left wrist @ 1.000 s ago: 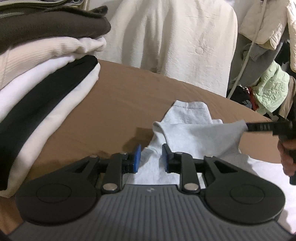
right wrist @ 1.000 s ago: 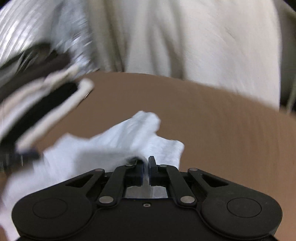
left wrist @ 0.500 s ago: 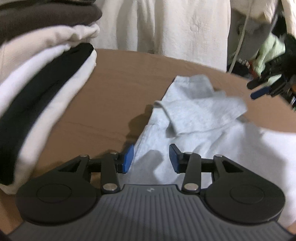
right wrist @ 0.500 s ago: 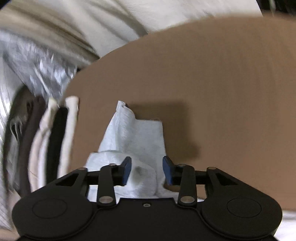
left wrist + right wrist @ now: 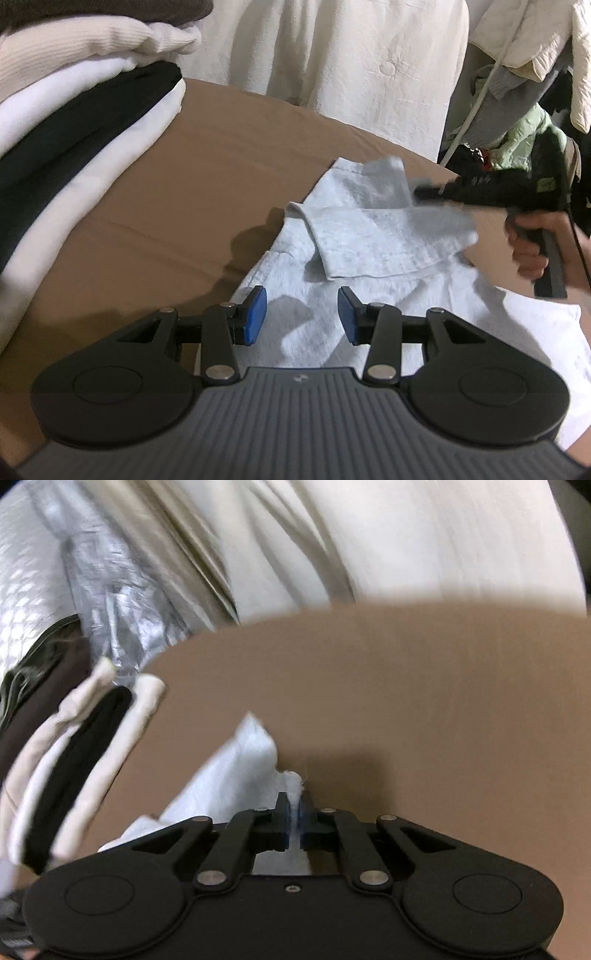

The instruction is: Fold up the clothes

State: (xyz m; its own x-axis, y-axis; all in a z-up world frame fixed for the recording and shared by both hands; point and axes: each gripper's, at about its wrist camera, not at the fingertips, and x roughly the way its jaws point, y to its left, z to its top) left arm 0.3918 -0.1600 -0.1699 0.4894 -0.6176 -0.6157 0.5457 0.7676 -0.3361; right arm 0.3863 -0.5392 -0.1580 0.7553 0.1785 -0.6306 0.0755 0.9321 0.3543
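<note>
left wrist view: my left tool stays apart over the grey garment on the brown counter, holding nothing. the right tool has come back to the sleeve edge.

right wrist view: right tool, open a moment ago, is now clamped on the cloth, pointing downward; next fold can start.

**Black claws with blue pads**

The left claw is built of black linkages with round pivot housings, silver pivot pins, blue pads and a grey ribbed body marked with a small emblem. The right claw is seen in matte black, with silver pins and one small centre screw. A black cable is seen beside the bare right hand.
</note>
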